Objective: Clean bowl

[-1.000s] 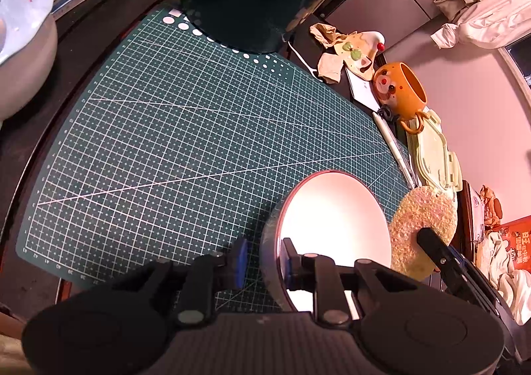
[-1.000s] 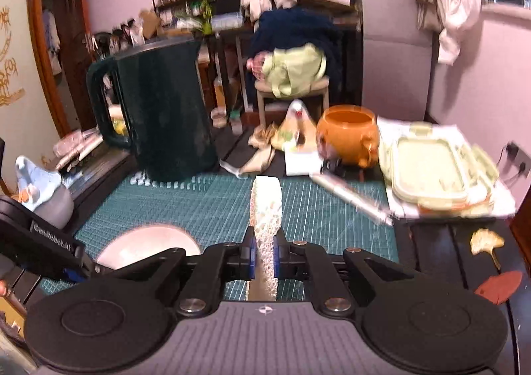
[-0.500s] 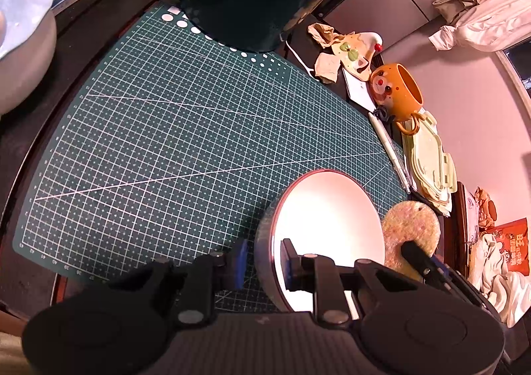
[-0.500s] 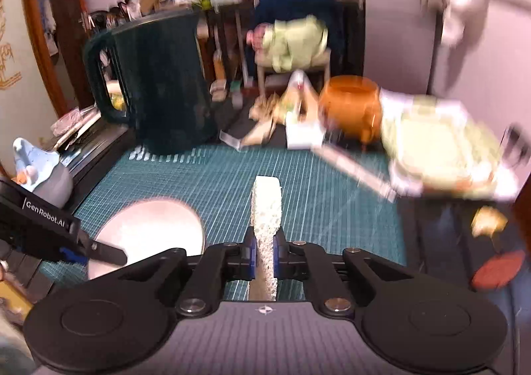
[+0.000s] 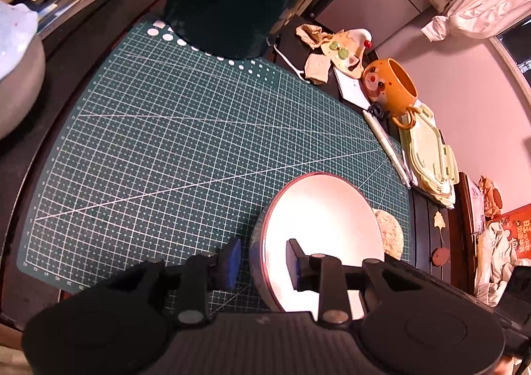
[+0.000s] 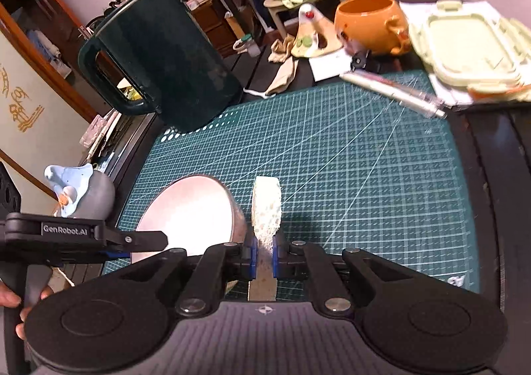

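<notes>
A bowl (image 5: pixel 325 229) with a pale pink inside sits on the green cutting mat (image 5: pixel 172 149). My left gripper (image 5: pixel 264 260) straddles its near rim, one pad outside the wall and one inside. The jaws are opening, and a small gap shows beside the outer pad. In the right wrist view my right gripper (image 6: pixel 264 255) is shut on a thin white sponge (image 6: pixel 266 205) that stands on edge, just right of the bowl (image 6: pixel 189 212). The left gripper (image 6: pixel 132 245) reaches in from the left there. From the left wrist, the sponge (image 5: pixel 391 235) peeks out behind the bowl's right side.
A tall dark green jug (image 6: pixel 159 62) stands at the mat's far edge. An orange mug (image 6: pixel 368 23), pale green container lids (image 6: pixel 464 46) and a pen (image 6: pixel 391 92) lie at the far right. A grey-blue figurine (image 6: pixel 83 195) sits left of the bowl.
My right gripper came down and rolled, bringing the sponge close beside the bowl's rim. The left jaws have spread a little around the rim.
</notes>
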Demonstrator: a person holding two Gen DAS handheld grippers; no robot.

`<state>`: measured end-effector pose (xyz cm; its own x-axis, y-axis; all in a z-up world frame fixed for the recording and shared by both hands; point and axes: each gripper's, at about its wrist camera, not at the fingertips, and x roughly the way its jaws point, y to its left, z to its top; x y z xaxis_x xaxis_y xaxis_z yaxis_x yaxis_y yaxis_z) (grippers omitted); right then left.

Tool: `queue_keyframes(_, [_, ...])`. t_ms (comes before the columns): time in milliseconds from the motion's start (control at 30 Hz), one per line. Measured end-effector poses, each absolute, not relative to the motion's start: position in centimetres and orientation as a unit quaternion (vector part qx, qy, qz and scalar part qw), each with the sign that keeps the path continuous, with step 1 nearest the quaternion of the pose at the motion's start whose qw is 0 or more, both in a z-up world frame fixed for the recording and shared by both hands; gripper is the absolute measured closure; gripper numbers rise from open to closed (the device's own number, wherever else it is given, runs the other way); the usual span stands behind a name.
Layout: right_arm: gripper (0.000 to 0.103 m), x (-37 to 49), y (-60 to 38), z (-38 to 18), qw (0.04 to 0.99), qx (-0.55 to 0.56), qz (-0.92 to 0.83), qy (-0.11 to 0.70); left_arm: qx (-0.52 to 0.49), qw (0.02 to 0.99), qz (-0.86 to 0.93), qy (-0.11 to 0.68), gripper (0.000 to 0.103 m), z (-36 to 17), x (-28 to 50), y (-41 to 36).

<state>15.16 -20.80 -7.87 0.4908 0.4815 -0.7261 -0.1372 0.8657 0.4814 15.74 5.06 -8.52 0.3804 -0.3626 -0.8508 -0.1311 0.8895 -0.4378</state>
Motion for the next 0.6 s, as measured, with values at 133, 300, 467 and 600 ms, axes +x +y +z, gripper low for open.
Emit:
queue_keyframes(133, [0.095, 15.5, -22.2, -8.3, 0.821, 0.244, 0.184, 0.483, -0.213, 0.801, -0.071, 0.555, 0.077, -8.7, 15.8, 4.7])
queue_keyframes(300, [0.095, 15.3, -23.0, -7.7, 0.815, 0.267, 0.189, 0.477, -0.207, 0.799, -0.074, 0.559, 0.077, -9.0, 15.8, 4.3])
queue_keyframes(467, [0.095, 15.2, -23.8, -6.6, 0.815, 0.288, 0.196, 0.462, -0.199, 0.799, -0.08, 0.562, 0.077, -9.1, 15.7, 3.7])
queue_keyframes(600, [0.095, 15.0, -24.9, -5.4, 0.822, 0.296, 0.199, 0.444, -0.198, 0.799, -0.079, 0.562, 0.077, -9.1, 15.8, 3.7])
